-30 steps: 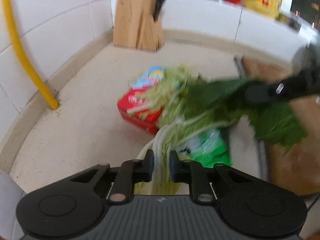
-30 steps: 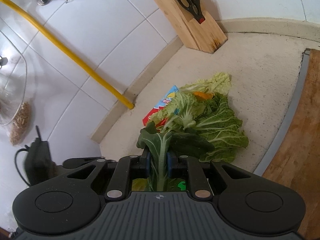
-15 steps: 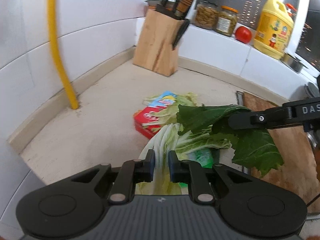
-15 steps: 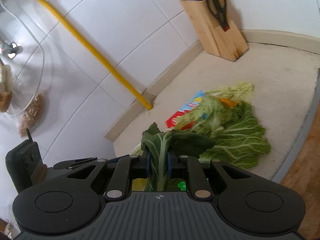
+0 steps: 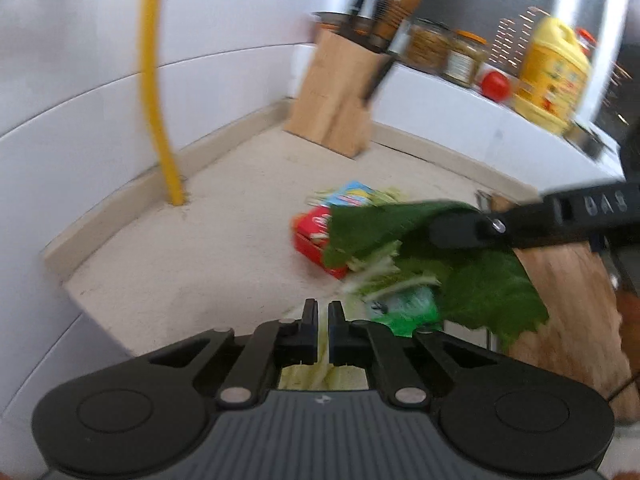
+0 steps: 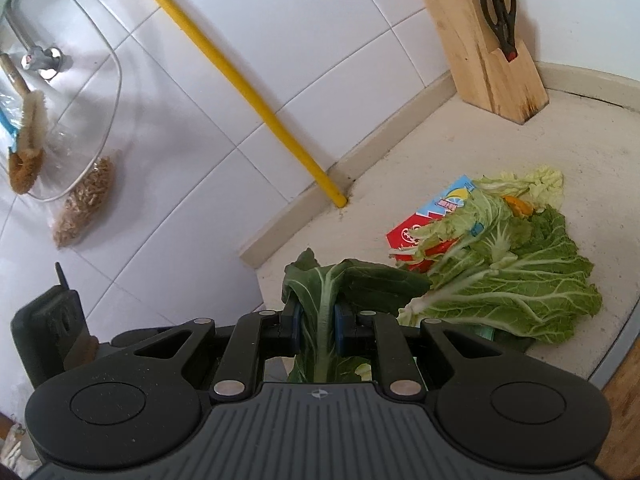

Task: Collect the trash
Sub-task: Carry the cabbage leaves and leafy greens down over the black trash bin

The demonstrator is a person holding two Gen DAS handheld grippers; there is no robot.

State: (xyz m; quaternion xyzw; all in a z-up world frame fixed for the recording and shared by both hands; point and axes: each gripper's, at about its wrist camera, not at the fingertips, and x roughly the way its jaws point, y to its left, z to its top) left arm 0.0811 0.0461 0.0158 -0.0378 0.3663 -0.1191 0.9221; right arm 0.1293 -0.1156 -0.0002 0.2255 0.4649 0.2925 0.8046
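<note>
As before, dark leaf (image 6: 324,304) in right claw (image 6: 316,322)

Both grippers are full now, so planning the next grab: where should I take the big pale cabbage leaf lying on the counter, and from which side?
Probably grip the cabbage leaf by its thick white stalk end, which points toward the counter's near edge. Come in from that near side, low along the counter. The blade is thin and floppy and drapes over the red carton, so a pinch there may tear or catch the carton.
</note>
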